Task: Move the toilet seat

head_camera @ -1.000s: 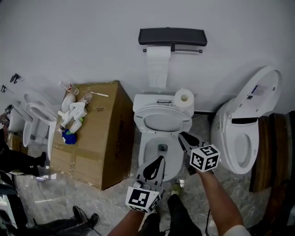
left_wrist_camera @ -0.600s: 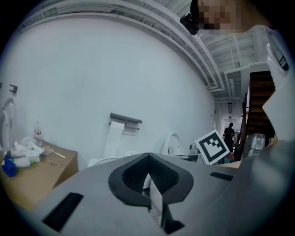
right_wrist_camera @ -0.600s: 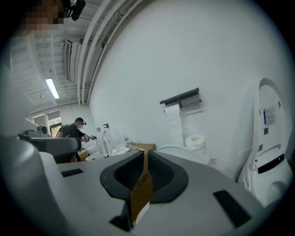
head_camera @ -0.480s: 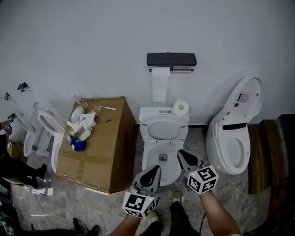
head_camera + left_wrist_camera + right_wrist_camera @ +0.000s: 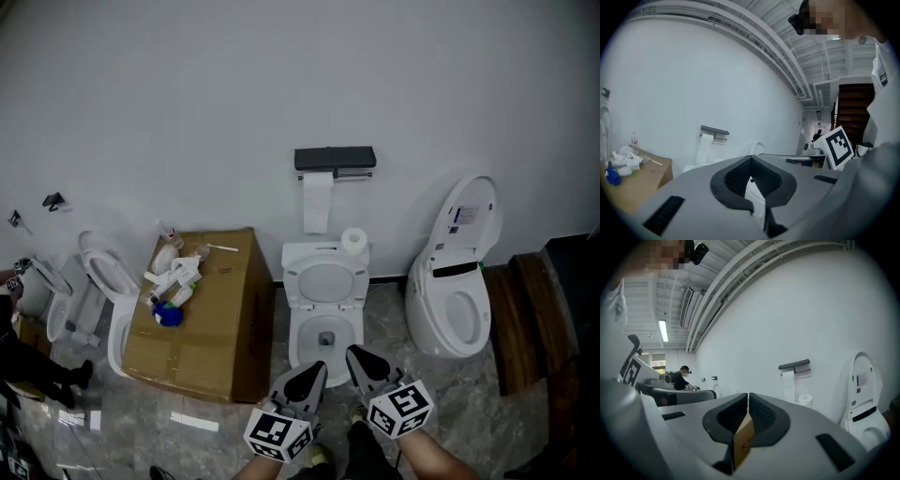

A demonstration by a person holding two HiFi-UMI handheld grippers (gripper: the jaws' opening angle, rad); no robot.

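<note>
The white toilet (image 5: 324, 345) stands against the wall in the head view, its seat (image 5: 325, 281) raised against the tank and the bowl open. Both grippers hang near the bottom of that view, short of the bowl's front rim and touching nothing. My left gripper (image 5: 316, 369) is shut, its tips meeting in the left gripper view (image 5: 751, 158). My right gripper (image 5: 354, 355) has its jaws closing the last bit, the tips together in the right gripper view (image 5: 748, 395), with nothing between them.
A cardboard box (image 5: 208, 323) with bottles (image 5: 174, 277) on top stands left of the toilet. A paper roll (image 5: 353, 241) sits on the tank under a wall holder (image 5: 335, 158). A second toilet (image 5: 451, 305) and wooden steps (image 5: 525, 323) stand right; another toilet (image 5: 101, 295) stands left.
Both grippers have drawn back from over the bowl toward the person, and the head view has pulled away from the toilet. The right jaws have closed.
</note>
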